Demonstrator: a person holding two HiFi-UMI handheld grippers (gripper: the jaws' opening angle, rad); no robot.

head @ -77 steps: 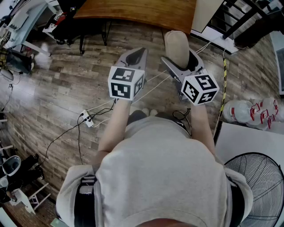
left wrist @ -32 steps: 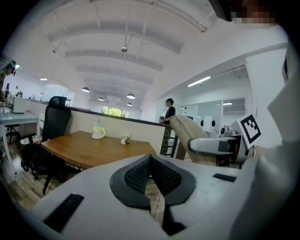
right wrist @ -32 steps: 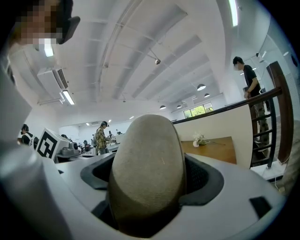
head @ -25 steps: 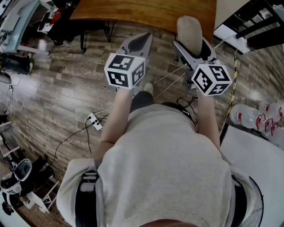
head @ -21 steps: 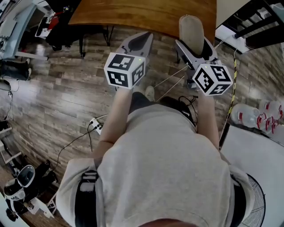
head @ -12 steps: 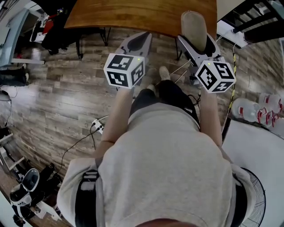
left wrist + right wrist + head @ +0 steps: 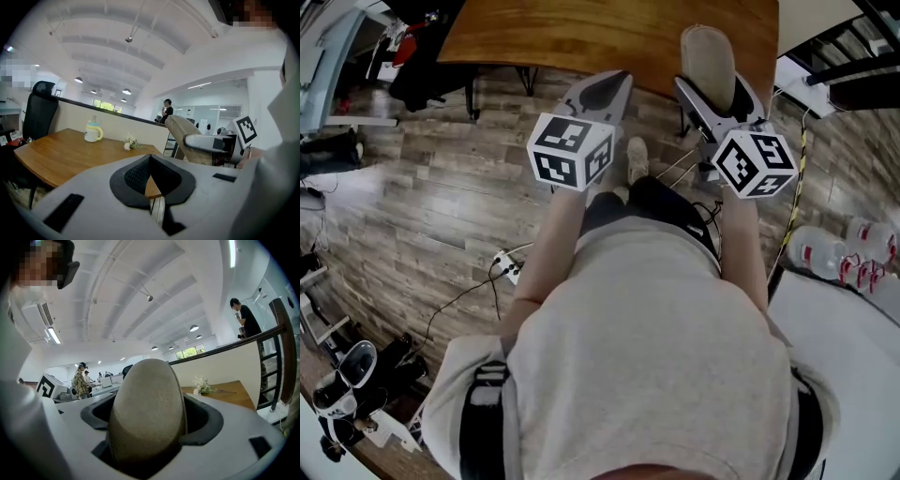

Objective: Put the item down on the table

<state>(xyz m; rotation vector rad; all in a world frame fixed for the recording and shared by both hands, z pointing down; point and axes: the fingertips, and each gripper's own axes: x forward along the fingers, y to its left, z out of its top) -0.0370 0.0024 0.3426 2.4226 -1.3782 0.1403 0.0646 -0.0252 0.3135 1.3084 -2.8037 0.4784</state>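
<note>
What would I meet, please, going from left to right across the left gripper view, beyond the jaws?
black chair → mug on the wooden table → flowers → beige item → marker cube

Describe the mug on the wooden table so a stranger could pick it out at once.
Start at the brown wooden table. Near its far edge, left of a small white flower sprig, stands the mug: white, yellow-handled, pale blue near the top.
</note>
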